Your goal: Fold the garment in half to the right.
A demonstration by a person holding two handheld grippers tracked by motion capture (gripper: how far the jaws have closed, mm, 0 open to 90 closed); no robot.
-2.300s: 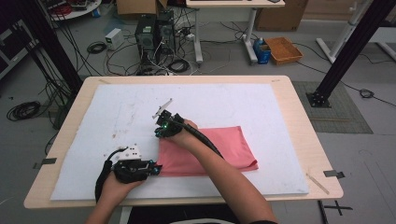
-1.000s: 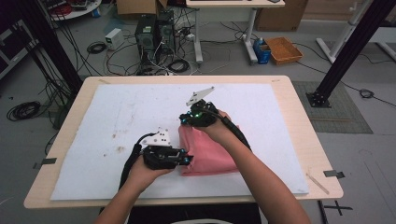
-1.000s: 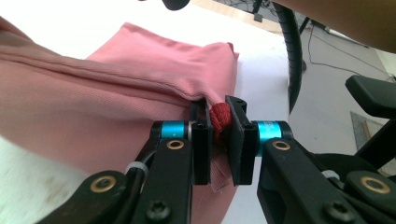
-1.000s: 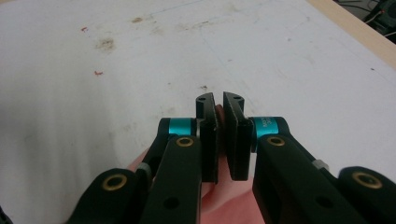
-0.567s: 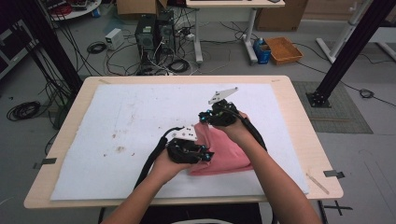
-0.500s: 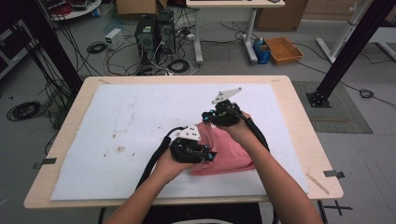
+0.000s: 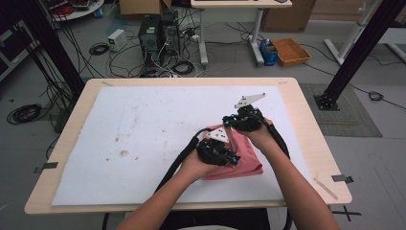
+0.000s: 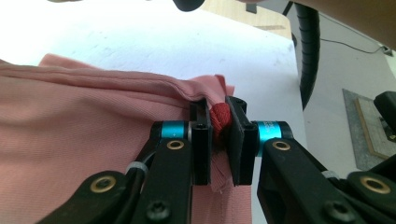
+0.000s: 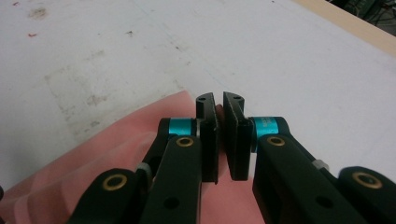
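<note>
A pink cloth (image 7: 250,163) lies folded over on the right half of the white mat (image 7: 143,124). My left gripper (image 7: 233,160) is at the cloth's near side, shut on a bunched fold of it. In the left gripper view the jaws (image 8: 219,116) pinch a reddish wad of the cloth (image 8: 93,121). My right gripper (image 7: 226,120) is at the cloth's far edge, with its grey plate sticking up behind it. In the right gripper view the jaws (image 9: 219,105) are closed on a thin edge of the cloth (image 9: 116,154), just above the mat.
The mat covers most of a wooden table (image 7: 306,129) and has brown stains (image 7: 122,152) on its left half. A cable (image 7: 177,163) trails from the left gripper toward the table's near edge. Computers, cables and an orange box (image 7: 289,50) sit on the floor beyond.
Both hands have moved to the right, carrying the cloth's left edge over its right part. The cloth now covers a narrower patch, and more bare mat shows at the left.
</note>
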